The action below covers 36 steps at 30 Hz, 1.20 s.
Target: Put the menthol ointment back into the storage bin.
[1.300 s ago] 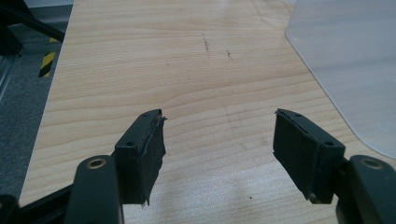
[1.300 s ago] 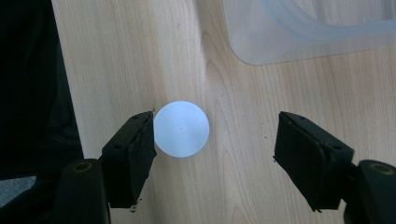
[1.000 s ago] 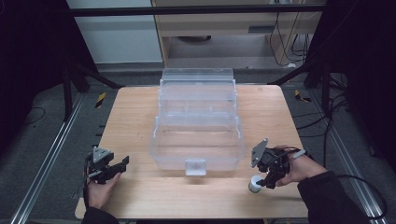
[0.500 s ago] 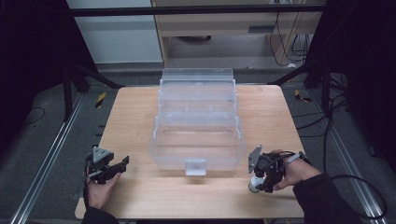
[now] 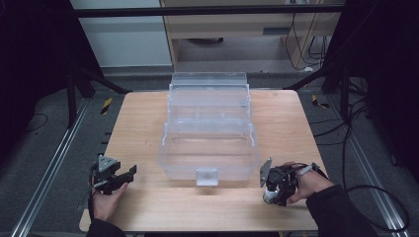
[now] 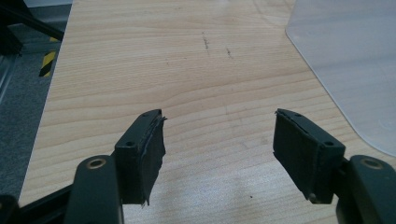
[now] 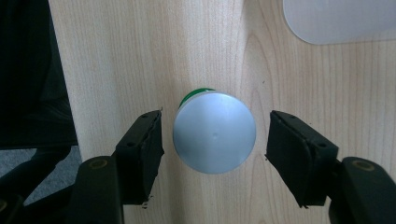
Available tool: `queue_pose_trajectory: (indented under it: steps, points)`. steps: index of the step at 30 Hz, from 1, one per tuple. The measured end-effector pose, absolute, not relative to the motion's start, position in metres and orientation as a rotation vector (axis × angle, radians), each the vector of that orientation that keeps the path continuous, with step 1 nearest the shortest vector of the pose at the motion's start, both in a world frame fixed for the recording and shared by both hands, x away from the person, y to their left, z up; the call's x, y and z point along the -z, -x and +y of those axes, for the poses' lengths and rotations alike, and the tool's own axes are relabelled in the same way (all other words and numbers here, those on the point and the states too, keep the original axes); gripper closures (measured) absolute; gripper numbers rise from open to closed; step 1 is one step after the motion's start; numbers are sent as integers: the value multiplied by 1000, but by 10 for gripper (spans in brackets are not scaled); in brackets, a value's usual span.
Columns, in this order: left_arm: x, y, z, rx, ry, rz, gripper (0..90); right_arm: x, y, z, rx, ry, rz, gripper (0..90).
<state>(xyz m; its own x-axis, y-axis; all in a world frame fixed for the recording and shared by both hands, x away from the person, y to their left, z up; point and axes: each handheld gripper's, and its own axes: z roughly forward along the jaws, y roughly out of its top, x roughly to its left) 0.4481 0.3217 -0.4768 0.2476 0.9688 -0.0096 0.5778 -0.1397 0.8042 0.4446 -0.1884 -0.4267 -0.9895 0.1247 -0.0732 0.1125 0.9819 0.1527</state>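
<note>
The wooden table (image 5: 148, 118) takes up most of the scene, its pale top running from the near edge to the dark frame at the back. In its middle sits a clear plastic organizer box (image 5: 209, 133), stepped in 3 tiers that rise toward the far side, with a small latch on its near wall. Its rounded, frosted corner also shows in the left gripper view (image 6: 355, 60) and in the right gripper view (image 7: 341, 18).

At the near left corner, a hand (image 5: 106, 200) holds the left gripper (image 5: 129, 172) low over bare wood, well apart from the box. In its own view, the left gripper (image 6: 218, 144) has its 2 black jaws spread wide with nothing between them, only wood grain and a few faint scratches.

At the near right, the other hand (image 5: 309, 180) tips the right gripper (image 5: 271, 195) down toward the tabletop, just in front of the box's right corner. Its jaws stand released, parted to either side of a small cylinder with a silver-grey round cap (image 7: 214, 132) and a sliver of green showing behind it. The cylinder stands on the wood between the pads (image 7: 147, 149), with a narrow gap at each side, so nothing is grasped.
</note>
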Motion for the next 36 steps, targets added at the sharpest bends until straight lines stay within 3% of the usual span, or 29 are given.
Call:
queue_pose_trajectory:
  steps: [17, 36]
  points:
    - [477, -448, 322, -707, -1814, 1417, 333, 434, -445, -184, -187, -176, 3062, 494]
    - [476, -449, 322, -705, -1809, 1422, 333, 431, -448, -186, -186, -209, 3061, 501]
